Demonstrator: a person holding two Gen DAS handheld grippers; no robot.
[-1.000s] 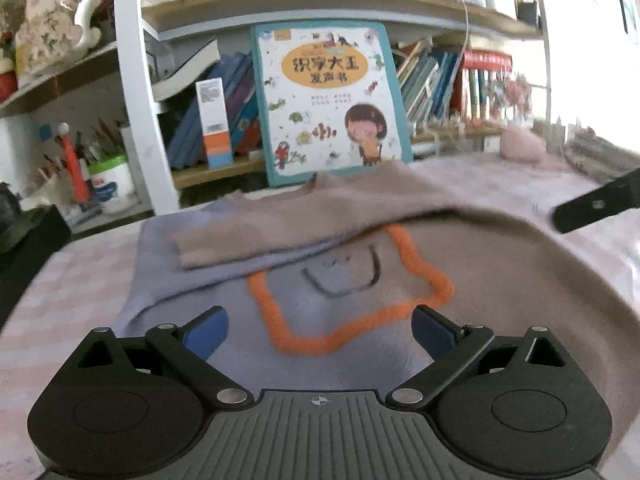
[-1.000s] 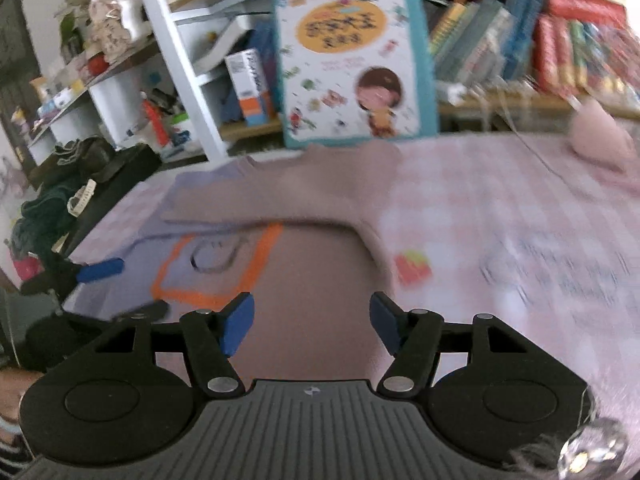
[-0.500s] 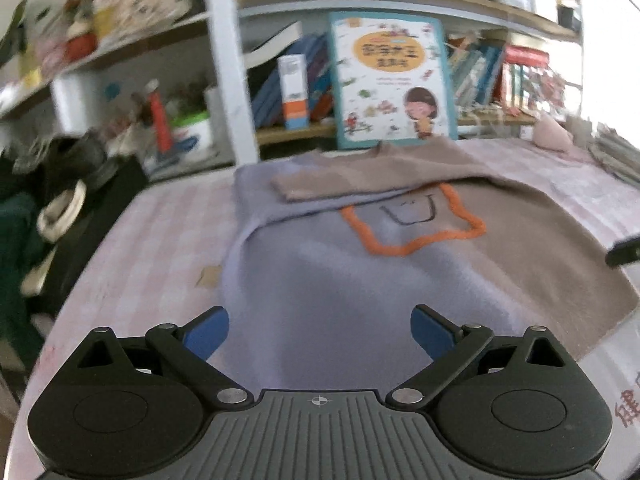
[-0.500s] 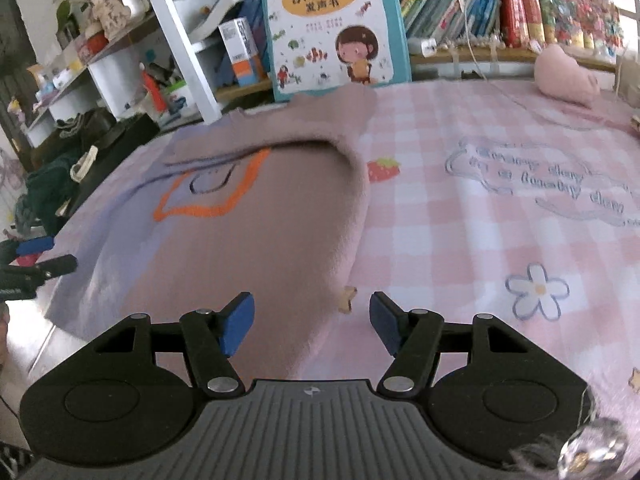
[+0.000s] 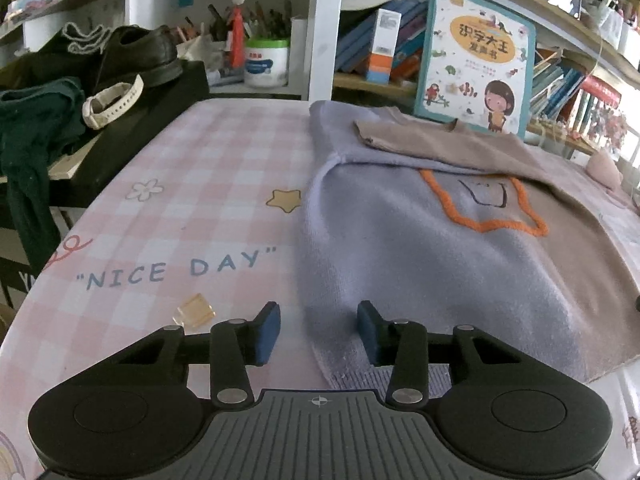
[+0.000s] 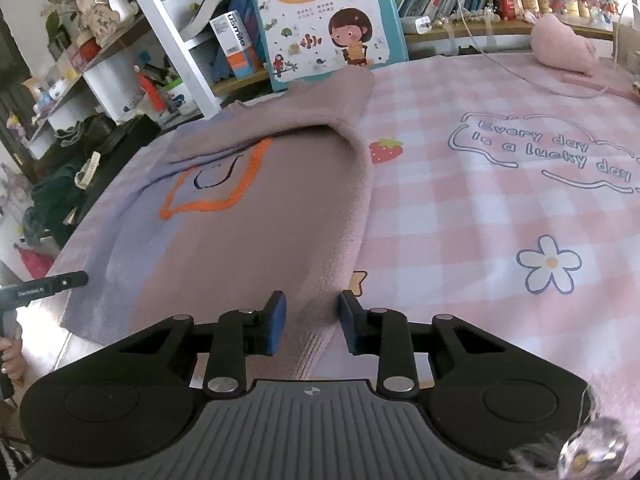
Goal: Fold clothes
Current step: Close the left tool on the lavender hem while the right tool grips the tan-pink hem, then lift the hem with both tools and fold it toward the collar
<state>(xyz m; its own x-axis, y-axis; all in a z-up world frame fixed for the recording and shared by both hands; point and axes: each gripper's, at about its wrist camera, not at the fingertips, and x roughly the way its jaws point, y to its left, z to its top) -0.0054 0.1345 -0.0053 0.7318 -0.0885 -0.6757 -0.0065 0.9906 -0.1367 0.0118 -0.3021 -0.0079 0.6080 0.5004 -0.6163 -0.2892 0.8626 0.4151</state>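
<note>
The sweater [image 5: 420, 248], lilac and tan with an orange outline motif, lies flat on the desk [image 5: 192, 184], one sleeve folded across its chest, just in front of the picture book [image 6: 320, 16]. Left gripper [image 5: 318, 330]: jaws apart, straddling the sweater's near lilac hem corner. Right gripper [image 6: 311, 326]: jaws apart, straddling the near tan hem corner.

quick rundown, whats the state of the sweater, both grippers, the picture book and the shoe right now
sweater: flat on the checked tablecloth, both sleeves folded across the chest
left hand-held gripper: open, straddling the sweater's bottom left corner
right hand-held gripper: open, straddling the bottom right corner
picture book: closed, upright against the shelf
black shoe: resting on a dark box beside the table
</note>
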